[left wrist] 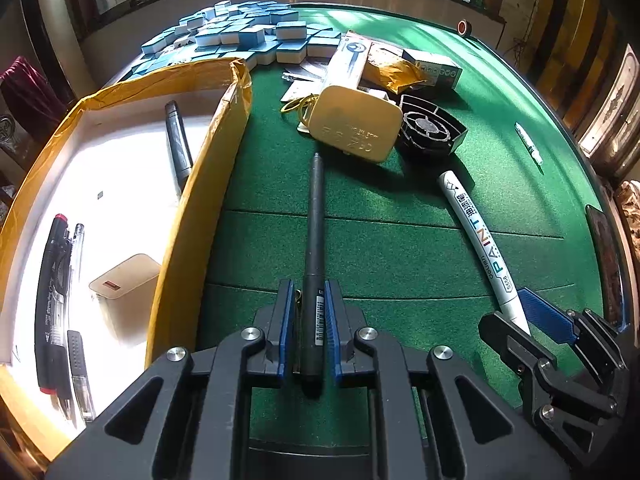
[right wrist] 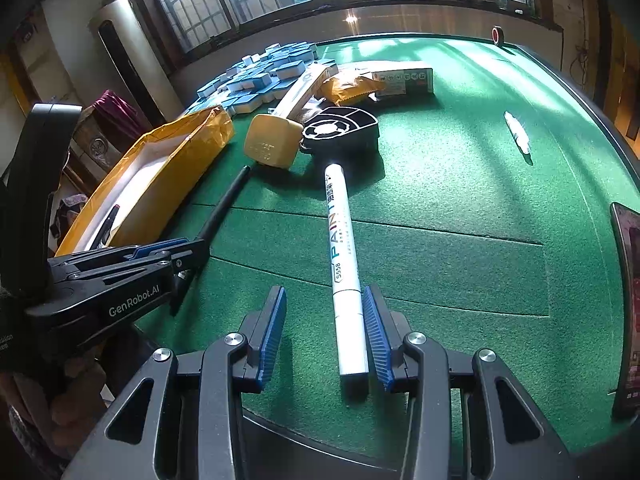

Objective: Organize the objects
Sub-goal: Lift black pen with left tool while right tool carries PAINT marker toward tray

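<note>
My left gripper (left wrist: pixel 311 286) is shut on a long black pen (left wrist: pixel 314 216), which points away over the green felt table (left wrist: pixel 360 248); the pen also shows in the right wrist view (right wrist: pixel 224 204). My right gripper (right wrist: pixel 325 294) is open around the near end of a white paint marker (right wrist: pixel 344 256), which lies on the felt touching the right pad. The marker also shows in the left wrist view (left wrist: pixel 476 236). A yellow-taped white box (left wrist: pixel 120 184) stands left of the pen and holds several pens (left wrist: pixel 56 304), a dark marker (left wrist: pixel 178 142) and a beige charger (left wrist: pixel 124 284).
Beyond the pens lie a beige square case (left wrist: pixel 354 126), a black fan (left wrist: pixel 432 128), cartons (left wrist: pixel 432 66) and a heap of blue-and-white tiles (left wrist: pixel 240 36). A small white pen (left wrist: pixel 528 148) lies at right. A phone (right wrist: pixel 628 304) stands at the right table edge.
</note>
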Action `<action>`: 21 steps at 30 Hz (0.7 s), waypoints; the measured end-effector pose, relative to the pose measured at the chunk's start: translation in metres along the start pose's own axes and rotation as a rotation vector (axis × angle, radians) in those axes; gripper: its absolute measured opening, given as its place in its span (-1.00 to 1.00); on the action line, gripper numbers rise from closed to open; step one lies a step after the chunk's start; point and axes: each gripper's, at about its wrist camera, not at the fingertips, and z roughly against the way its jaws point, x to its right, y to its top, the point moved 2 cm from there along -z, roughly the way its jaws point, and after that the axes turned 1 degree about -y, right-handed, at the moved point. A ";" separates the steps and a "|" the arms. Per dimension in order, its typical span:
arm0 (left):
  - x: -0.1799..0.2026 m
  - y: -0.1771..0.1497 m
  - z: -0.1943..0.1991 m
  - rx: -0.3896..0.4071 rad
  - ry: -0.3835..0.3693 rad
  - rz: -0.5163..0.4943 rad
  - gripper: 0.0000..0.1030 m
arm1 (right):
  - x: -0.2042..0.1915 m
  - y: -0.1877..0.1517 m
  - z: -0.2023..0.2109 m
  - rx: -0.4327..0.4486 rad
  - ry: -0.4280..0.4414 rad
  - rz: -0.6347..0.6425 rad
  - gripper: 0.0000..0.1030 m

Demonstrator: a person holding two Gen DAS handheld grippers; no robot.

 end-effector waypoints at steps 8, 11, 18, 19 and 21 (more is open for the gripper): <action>-0.002 0.002 -0.001 -0.013 -0.019 0.015 -0.76 | -0.001 0.003 -0.002 -0.011 -0.002 -0.008 -0.30; -0.002 0.004 -0.002 -0.019 -0.020 0.017 -0.76 | 0.001 0.006 -0.005 -0.023 -0.004 -0.015 -0.36; -0.004 0.007 -0.003 -0.030 -0.028 0.029 -0.76 | -0.010 0.007 -0.009 -0.016 -0.150 0.064 -0.75; -0.007 0.008 -0.003 -0.034 -0.038 0.049 -0.76 | -0.009 0.007 -0.008 -0.019 -0.136 0.054 -0.75; -0.013 0.009 0.001 -0.030 -0.066 0.091 -0.76 | -0.003 0.008 -0.006 -0.027 -0.087 0.012 -0.75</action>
